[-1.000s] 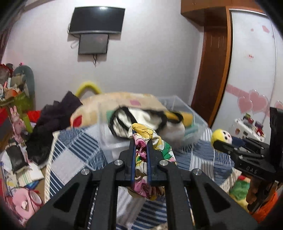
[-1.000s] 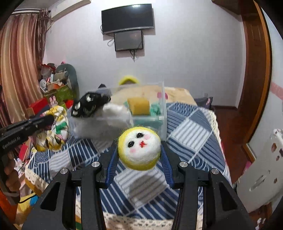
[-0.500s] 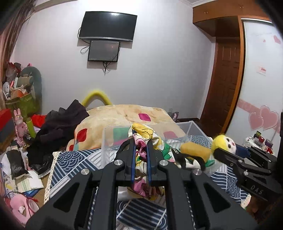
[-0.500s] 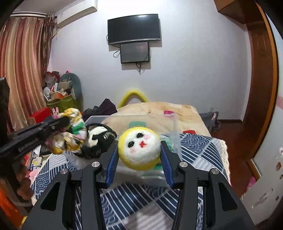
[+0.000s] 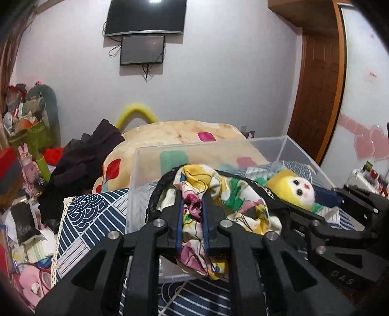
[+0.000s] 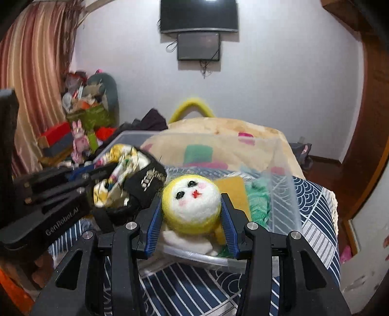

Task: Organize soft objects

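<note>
Left tool [image 5: 192, 218] clamped on floral cloth [image 5: 226, 194], frame centre, over clear plastic bin [image 5: 150, 160]. Right tool [image 6: 192, 218] clamped on yellow felt doll head [image 6: 192, 201], centre frame, above bin on striped blue bedspread [image 6: 316, 201].

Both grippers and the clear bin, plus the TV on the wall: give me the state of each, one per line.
left gripper: shut on floral cloth, over the bin
right gripper: shut on yellow felt ball, over the bin
clear bin: open, no lid, holding soft items
TV: screen dark
</note>
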The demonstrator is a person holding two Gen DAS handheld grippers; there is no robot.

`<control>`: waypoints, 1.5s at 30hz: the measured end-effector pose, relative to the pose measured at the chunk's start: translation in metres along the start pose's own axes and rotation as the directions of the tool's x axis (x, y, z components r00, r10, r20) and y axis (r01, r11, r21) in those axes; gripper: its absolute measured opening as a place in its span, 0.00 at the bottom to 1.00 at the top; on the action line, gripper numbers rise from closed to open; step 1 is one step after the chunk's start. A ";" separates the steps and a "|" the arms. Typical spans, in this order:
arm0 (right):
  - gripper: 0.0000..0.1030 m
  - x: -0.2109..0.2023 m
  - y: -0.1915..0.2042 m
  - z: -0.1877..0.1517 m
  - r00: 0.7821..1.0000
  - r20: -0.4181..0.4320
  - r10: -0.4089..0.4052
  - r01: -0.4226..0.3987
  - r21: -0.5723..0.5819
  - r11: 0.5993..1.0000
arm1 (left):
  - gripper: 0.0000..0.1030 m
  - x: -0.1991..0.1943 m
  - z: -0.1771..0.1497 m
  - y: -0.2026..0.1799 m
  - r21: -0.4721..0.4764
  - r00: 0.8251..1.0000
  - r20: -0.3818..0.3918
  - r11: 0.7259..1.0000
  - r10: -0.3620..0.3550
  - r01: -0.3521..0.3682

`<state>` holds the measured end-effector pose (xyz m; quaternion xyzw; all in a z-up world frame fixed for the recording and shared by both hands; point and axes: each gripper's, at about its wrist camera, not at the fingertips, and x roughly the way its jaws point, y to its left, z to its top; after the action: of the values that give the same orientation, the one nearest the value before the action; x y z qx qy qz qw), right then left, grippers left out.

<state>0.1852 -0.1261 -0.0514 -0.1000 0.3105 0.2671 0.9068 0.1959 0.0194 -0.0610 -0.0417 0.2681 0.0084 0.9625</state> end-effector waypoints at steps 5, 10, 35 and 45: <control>0.44 -0.011 -0.007 0.001 1.000 0.015 0.002 -0.002 0.020 1.000 | 0.44 -0.011 -0.004 -0.006 0.017 1.000 0.003 1.000 -0.018 0.018; 0.53 -0.027 -0.017 0.003 0.999 0.052 -0.005 0.003 0.038 0.999 | 0.56 -0.028 -0.006 -0.007 0.025 0.999 0.029 1.000 -0.014 0.013; 0.82 -0.131 -0.009 -0.003 0.944 0.326 -0.057 0.041 0.056 0.998 | 0.97 -0.142 -0.009 -0.016 0.043 0.964 0.255 0.997 -0.070 0.061; 0.83 -0.133 0.001 -0.008 0.938 0.340 -0.060 0.047 0.046 0.998 | 0.98 -0.160 -0.015 -0.020 0.054 0.954 0.287 0.996 -0.081 0.069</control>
<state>0.0925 -0.1838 0.0243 -0.0437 0.1505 0.2497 0.9555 0.0517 -0.0009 0.0110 -0.0294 0.1229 -0.0278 0.9916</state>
